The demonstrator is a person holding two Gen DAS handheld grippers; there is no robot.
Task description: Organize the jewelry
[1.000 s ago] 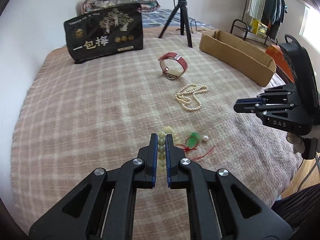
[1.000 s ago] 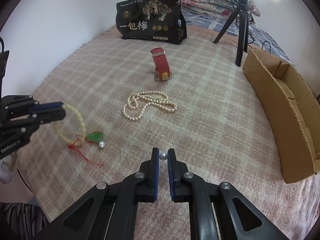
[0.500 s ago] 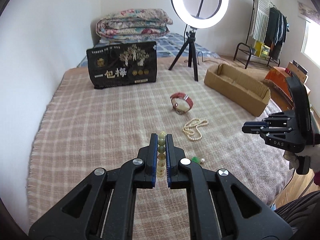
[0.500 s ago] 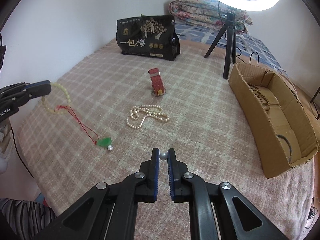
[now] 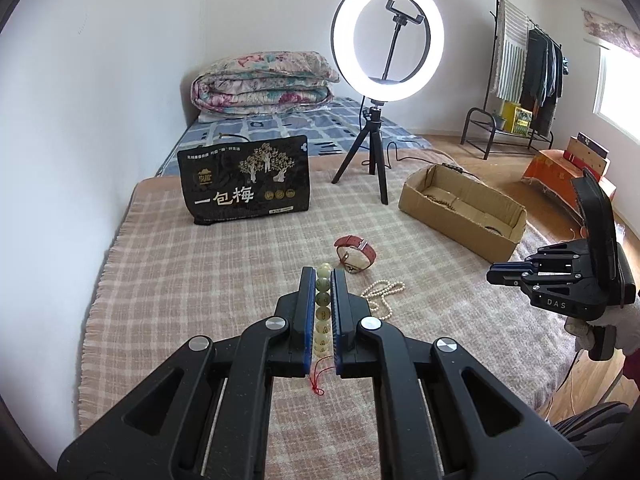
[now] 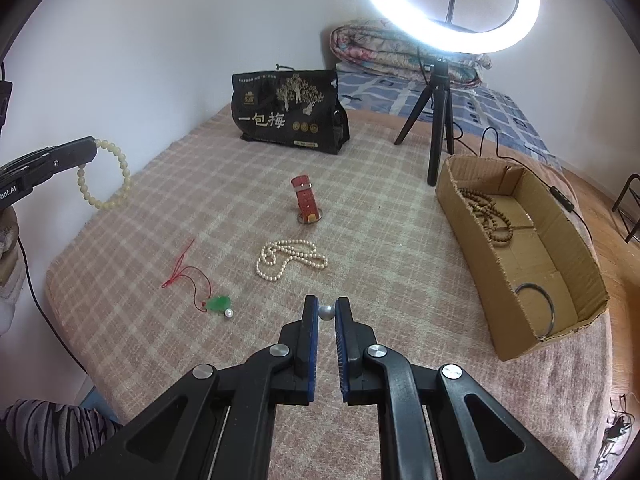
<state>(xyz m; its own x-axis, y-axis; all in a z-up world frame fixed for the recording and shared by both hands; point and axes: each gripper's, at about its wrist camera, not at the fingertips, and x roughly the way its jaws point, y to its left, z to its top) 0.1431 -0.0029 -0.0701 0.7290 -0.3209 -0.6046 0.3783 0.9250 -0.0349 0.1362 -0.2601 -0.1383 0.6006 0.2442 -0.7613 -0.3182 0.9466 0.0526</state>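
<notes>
My left gripper (image 5: 323, 276) is shut on a pale yellow-green bead bracelet (image 5: 323, 300). In the right wrist view the bracelet (image 6: 106, 176) hangs as a loop above the blanket at the left. My right gripper (image 6: 326, 305) is shut on a small silvery pearl bead (image 6: 326, 313), held above the checked blanket (image 6: 400, 240). On the blanket lie a red cord with a green pendant (image 6: 216, 303), a loose pearl (image 6: 228, 313), a pearl necklace (image 6: 290, 258) and a red-strapped watch (image 6: 306, 200). The cardboard box (image 6: 560, 248) at the right holds brown wooden beads (image 6: 490, 216) and a thin bangle (image 6: 534, 308).
A black printed bag (image 6: 286, 114) stands at the back of the blanket. A ring light on a tripod (image 6: 438, 120) stands beside the box's far end. A folded quilt (image 5: 260, 80) lies behind. A clothes rack (image 5: 520, 80) and wooden floor are at the right.
Both grippers have risen. The bracelet came up off the blanket. The red cord with the green pendant, first dangling from it, now lies loose on the blanket.
</notes>
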